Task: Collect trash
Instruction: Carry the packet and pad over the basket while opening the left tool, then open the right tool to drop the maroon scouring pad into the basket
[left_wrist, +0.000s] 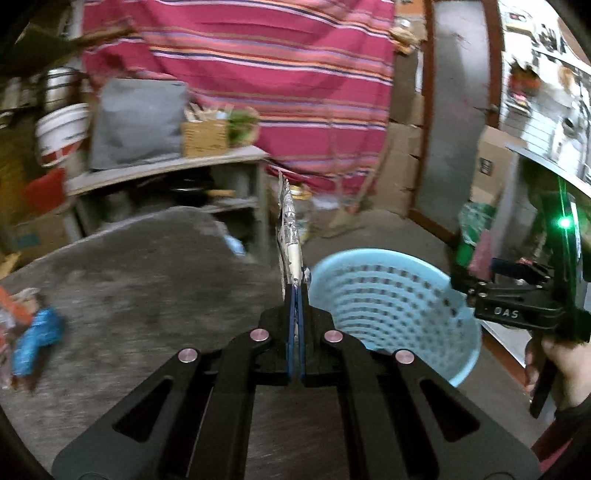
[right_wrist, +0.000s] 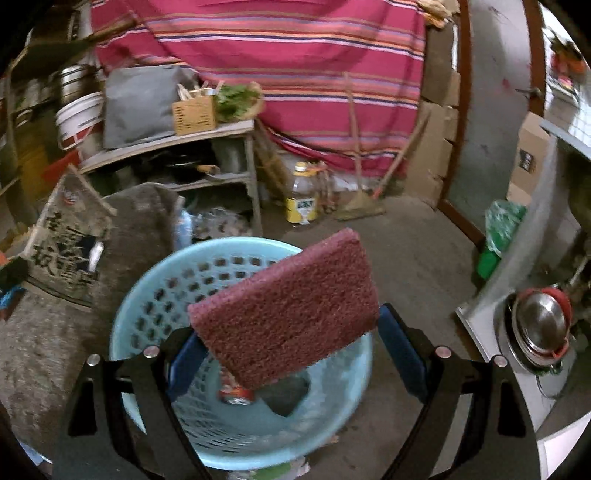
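Nearest the right wrist lens, the right tool (right_wrist: 291, 343) is grasping a maroon scouring pad (right_wrist: 286, 308) across its width, jaws standing wide, one blue finger (right_wrist: 400, 352) pressing the pad's edge at 3 o'clock. That pad is hanging tilted directly over the blue basket (right_wrist: 147, 295), which is filling the view from 6 to 9 o'clock. Inside the basket, a red can (right_wrist: 236, 394) is lying at the bottom. At 9 o'clock of the basket, a printed sack (right_wrist: 68, 251) is lying on the grey worktop (right_wrist: 48, 339).

In the left wrist view, the left tool (left_wrist: 294, 295) is clenched on a thin foil wrapper (left_wrist: 290, 229), standing edge-on at 12 o'clock, just beside the basket's (left_wrist: 388, 295) rim. Blurred wrappers (left_wrist: 31, 332) are lying on the worktop (left_wrist: 147, 288) at 9 o'clock.
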